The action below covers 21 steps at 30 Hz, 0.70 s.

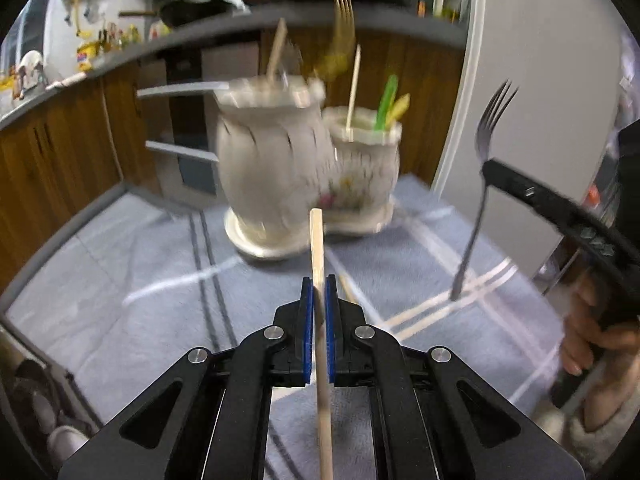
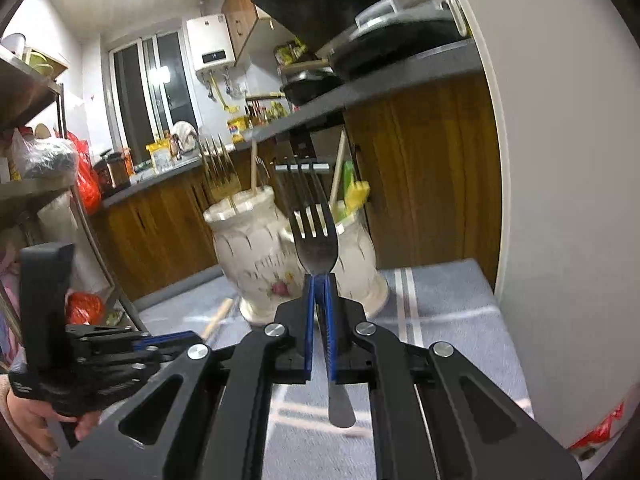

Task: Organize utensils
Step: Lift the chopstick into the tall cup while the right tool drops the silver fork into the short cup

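Left wrist view: I have the wooden chopstick (image 1: 319, 280), a slim pale stick, clenched in my left gripper (image 1: 319, 300) just short of the twin ceramic holder (image 1: 280, 168). My right gripper (image 2: 319, 292) grasps the steel fork (image 2: 316, 236), tines up. I judge both are mid-carry; next, lower each into a fluted, glossy pot above the striped cloth (image 1: 140, 280).

Upright chopstick (image 1: 318, 280), fork (image 2: 316, 240) (both gripped)

Two close tool-mounted views, both facing the ceramic holders (image 1: 276, 168).
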Motion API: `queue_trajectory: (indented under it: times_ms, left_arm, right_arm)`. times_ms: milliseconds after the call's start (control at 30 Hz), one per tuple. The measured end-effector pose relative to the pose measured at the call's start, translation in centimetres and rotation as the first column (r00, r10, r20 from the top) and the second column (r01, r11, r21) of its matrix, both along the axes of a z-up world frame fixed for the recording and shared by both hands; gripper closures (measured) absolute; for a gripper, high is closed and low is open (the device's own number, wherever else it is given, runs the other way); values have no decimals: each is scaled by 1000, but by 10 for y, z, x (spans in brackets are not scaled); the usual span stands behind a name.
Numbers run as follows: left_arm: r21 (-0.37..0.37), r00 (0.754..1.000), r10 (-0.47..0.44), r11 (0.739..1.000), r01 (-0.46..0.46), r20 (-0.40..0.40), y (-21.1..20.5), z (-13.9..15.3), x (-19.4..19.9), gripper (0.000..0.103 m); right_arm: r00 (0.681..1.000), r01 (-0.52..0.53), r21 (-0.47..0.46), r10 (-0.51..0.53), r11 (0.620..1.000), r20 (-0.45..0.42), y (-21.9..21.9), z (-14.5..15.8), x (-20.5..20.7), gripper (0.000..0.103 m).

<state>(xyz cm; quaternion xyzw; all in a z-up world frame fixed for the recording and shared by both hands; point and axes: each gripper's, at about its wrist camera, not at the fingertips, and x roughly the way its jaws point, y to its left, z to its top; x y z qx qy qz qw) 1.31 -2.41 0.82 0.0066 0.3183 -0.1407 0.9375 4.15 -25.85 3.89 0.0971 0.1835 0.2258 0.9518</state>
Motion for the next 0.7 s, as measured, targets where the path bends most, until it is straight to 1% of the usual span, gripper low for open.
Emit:
queue_trajectory:
  times_ms: [100,133,200,233,333,433,500,533,600,700]
  left_arm:
    - [-40,996,5,999,-2,84,16,30,-11,97]
    - [-49,994,4,999,1,105,17,42,-6,97]
    - [-61,984,3,998,8,180,19,67,-8,97]
    - [-64,980,6,998,7,201,17,74,-7,97]
    - [-92,956,15,996,13,294,16,107,5,97]
    - [-115,930,41,993,1,366,12,126,27,97]
    - [-147,917,63,989,-5,394,11,136,47,97]
    - [-154,912,77,988,-16,402,12,139,56,97]
    - [-178,887,121,983,-45,446,12,144,75,97]
    - [-189,860,171,978,-89,480,10,144,106,97]
  right_arm:
    - [999,14,11,-15,1000,49,3,21,10,98]
    - [998,16,24,-17,1000,65,4,28,14,98]
    - [994,23,45,-27,999,105,7,43,22,98]
    - [993,23,55,-30,998,117,8,49,25,98]
    - [988,15,96,-29,995,151,12,67,39,98]
    - [985,12,108,-30,994,171,18,79,58,98]
    - [984,19,109,-38,994,175,21,83,71,98]
    - [983,22,106,-41,994,179,22,83,74,98]
    - [980,40,95,-57,995,189,23,83,82,98]
    - [981,43,89,-59,995,186,25,74,94,98]
